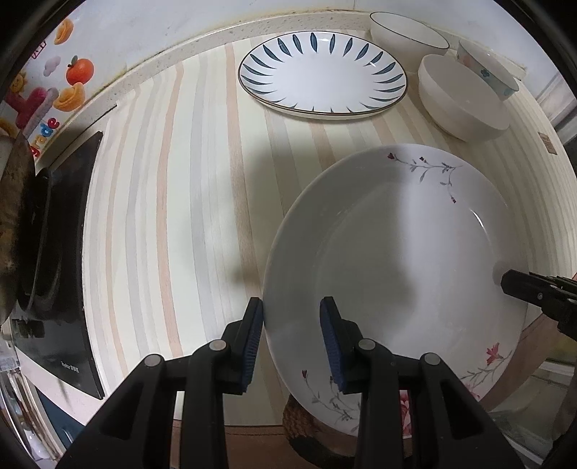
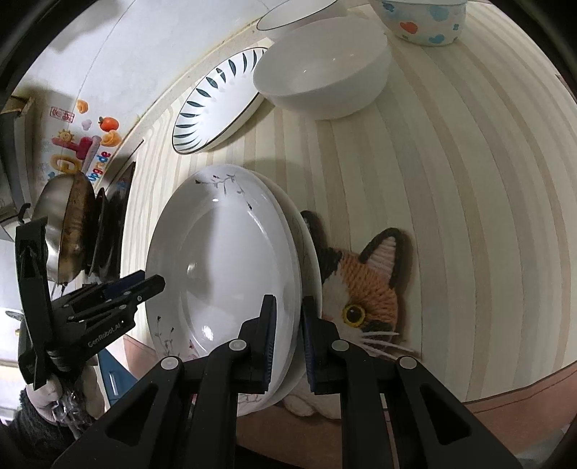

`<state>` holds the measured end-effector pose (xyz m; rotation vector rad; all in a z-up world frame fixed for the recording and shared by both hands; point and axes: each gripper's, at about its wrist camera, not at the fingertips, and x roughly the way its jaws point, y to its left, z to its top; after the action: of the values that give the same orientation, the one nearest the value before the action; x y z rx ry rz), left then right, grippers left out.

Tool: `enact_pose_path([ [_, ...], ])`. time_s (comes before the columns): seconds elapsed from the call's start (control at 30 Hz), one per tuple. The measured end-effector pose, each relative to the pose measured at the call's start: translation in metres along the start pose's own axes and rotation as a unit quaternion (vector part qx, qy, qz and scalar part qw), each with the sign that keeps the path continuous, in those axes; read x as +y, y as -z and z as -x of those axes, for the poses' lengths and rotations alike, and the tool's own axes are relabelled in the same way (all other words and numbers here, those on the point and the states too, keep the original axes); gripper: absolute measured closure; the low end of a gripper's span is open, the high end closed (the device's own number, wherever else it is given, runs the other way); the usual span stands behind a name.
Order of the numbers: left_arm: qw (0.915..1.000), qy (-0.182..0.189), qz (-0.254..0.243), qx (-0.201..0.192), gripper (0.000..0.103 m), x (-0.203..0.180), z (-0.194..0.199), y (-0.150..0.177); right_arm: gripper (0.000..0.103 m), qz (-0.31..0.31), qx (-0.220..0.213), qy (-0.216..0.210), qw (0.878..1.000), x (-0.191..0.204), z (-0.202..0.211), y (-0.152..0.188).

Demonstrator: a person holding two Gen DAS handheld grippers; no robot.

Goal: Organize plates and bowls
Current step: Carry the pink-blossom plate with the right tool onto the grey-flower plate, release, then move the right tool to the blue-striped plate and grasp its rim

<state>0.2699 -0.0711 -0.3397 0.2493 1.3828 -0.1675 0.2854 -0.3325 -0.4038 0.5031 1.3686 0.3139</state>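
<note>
Left gripper (image 1: 292, 324): spread open around the near-left rim of the floral plate (image 1: 400, 252), which is not clamped.
Right gripper (image 2: 289, 317): closed on the plate's right rim, one pad on each face.
Floral plate: seen tilted above another white plate (image 2: 310, 245), over a cat mat (image 2: 368, 285).
Blue-leaf plate (image 1: 322, 74): laid flat at the back of the striped counter (image 1: 173, 202).
Bowls: a white bowl (image 1: 465, 97), a rimmed bowl (image 1: 407, 34) and a patterned bowl (image 1: 487, 68) are grouped beside it.
Stove (image 1: 68, 274): placed at the left.

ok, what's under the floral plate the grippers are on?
A second white plate directly beneath the floral plate, then a yarn cat mat. The mat's middle is covered.
</note>
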Motion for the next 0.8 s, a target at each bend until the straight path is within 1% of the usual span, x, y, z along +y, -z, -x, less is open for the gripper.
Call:
enact_pose_path([
  [0.2,1.0,0.006,0.002,0.005,0.073,-0.001,0.002,0.002,0.087,0.001,0.01,0.004,1.0,0.003,-0.001,-0.001],
  [0.23,0.9999,0.009,0.003,0.006,0.073,0.001,0.003,0.002,0.085,-0.001,0.013,0.002,1.0,0.003,-0.001,-0.001],
  [0.33,0.9998,0.016,0.014,0.004,0.073,0.01,0.015,-0.002,0.085,-0.009,0.029,0.001,1.0,0.002,0.0,-0.005],
  [0.43,0.9989,0.024,0.035,-0.019,0.072,0.023,0.042,-0.013,0.084,-0.012,0.031,0.021,0.999,0.002,0.013,-0.009],
  [0.47,0.9982,0.028,0.044,-0.029,0.072,0.027,0.052,-0.02,0.084,-0.01,0.026,0.017,0.999,0.003,0.02,-0.012],
  [0.5,0.9973,0.032,0.054,-0.039,0.072,0.033,0.06,-0.029,0.084,-0.012,0.018,0.003,1.0,0.004,0.031,-0.017],
  [0.57,0.9949,0.041,0.074,-0.055,0.069,0.042,0.071,-0.052,0.083,-0.009,-0.001,-0.009,1.0,0.011,0.052,-0.031],
  [0.6,0.9942,0.042,0.081,-0.058,0.069,0.045,0.071,-0.061,0.082,-0.003,-0.015,-0.013,1.0,0.017,0.065,-0.043],
  [0.63,0.9935,0.043,0.088,-0.059,0.069,0.049,0.07,-0.072,0.078,0.004,-0.026,-0.019,0.999,0.023,0.074,-0.054],
  [0.67,0.9928,0.044,0.095,-0.058,0.069,0.052,0.067,-0.084,0.068,0.011,-0.038,-0.029,0.999,0.031,0.082,-0.071],
  [0.73,0.9919,0.043,0.108,-0.051,0.069,0.058,0.055,-0.109,0.058,0.02,-0.048,-0.041,0.998,0.042,0.088,-0.101],
  [0.8,0.9914,0.045,0.118,-0.034,0.069,0.063,0.036,-0.133,0.057,0.034,-0.052,-0.037,0.997,0.053,0.082,-0.134],
])
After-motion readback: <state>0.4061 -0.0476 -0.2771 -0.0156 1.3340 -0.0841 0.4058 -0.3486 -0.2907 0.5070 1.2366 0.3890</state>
